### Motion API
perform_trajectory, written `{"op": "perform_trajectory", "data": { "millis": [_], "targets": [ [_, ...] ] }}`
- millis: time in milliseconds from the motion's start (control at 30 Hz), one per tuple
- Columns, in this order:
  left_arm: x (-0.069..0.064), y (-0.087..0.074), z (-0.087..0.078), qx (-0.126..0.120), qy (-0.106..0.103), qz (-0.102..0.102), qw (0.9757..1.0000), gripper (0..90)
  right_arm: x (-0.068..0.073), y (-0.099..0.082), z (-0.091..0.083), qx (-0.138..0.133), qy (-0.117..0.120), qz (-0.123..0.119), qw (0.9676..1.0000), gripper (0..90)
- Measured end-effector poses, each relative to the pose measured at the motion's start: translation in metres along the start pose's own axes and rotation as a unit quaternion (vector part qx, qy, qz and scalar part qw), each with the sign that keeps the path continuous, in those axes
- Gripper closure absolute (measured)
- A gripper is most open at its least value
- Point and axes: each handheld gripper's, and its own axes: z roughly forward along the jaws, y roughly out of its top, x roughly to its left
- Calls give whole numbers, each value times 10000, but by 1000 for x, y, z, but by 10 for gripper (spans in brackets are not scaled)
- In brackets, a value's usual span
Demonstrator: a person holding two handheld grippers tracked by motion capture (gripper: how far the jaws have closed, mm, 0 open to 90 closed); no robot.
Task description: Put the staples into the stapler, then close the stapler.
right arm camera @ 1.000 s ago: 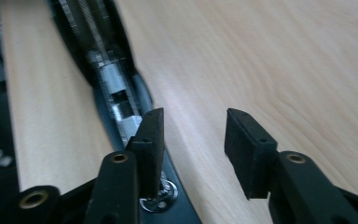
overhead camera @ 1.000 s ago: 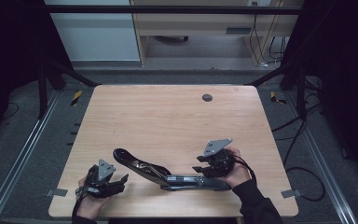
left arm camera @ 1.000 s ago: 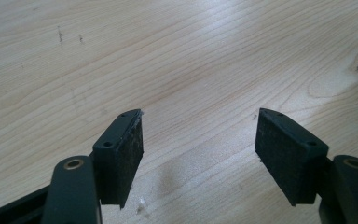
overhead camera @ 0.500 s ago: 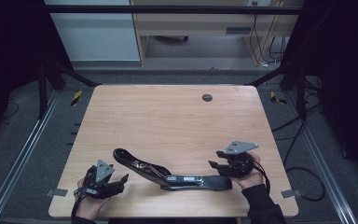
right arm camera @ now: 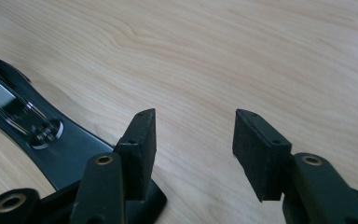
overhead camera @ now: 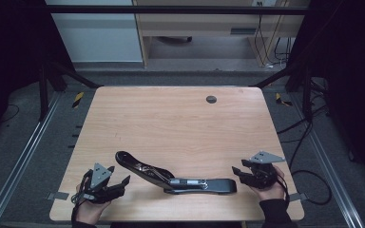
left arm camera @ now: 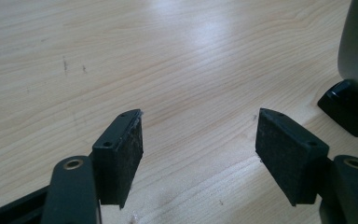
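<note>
A long black stapler (overhead camera: pixel 171 178), swung open flat, lies near the front edge of the wooden table (overhead camera: pixel 180 123). My left gripper (overhead camera: pixel 122 184) rests at the front left, a short way left of the stapler's raised end (left arm camera: pixel 352 105). It is open, with bare wood between its pads. My right gripper (overhead camera: pixel 238 174) is at the front right, just beyond the stapler's other end (right arm camera: pixel 60 140). Its jaws have just been opening, and they stand open with nothing between them. In the right gripper view (right arm camera: pixel 193 140) the stapler's metal rail lies to the left of the jaws.
A small dark round grommet (overhead camera: pixel 211 99) sits in the tabletop near its far edge. Metal rails (overhead camera: pixel 24 152) run along the floor on both sides, and cables (overhead camera: pixel 309 128) trail at the right. A cabinet (overhead camera: pixel 95 33) stands beyond the table.
My right gripper has left the stapler's right end and moved right and slightly down, toward the table's front right corner. The stapler and the left gripper have stayed put.
</note>
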Motion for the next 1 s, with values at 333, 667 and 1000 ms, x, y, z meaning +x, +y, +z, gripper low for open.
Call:
{"op": "perform_trajectory", "data": {
  "millis": [333,667,1000],
  "targets": [
    [0,6,-15,-393,-128,-234,9989,308,-3,-17,-10,14,-45,159,9999,492],
    [-2,13,-28,-710,-193,-318,9968,306,0,-25,-16,55,23,207,9998,524],
    [-9,20,-43,-1000,-254,-268,9943,307,5,-25,-15,61,213,50,9997,599]
  ]
}}
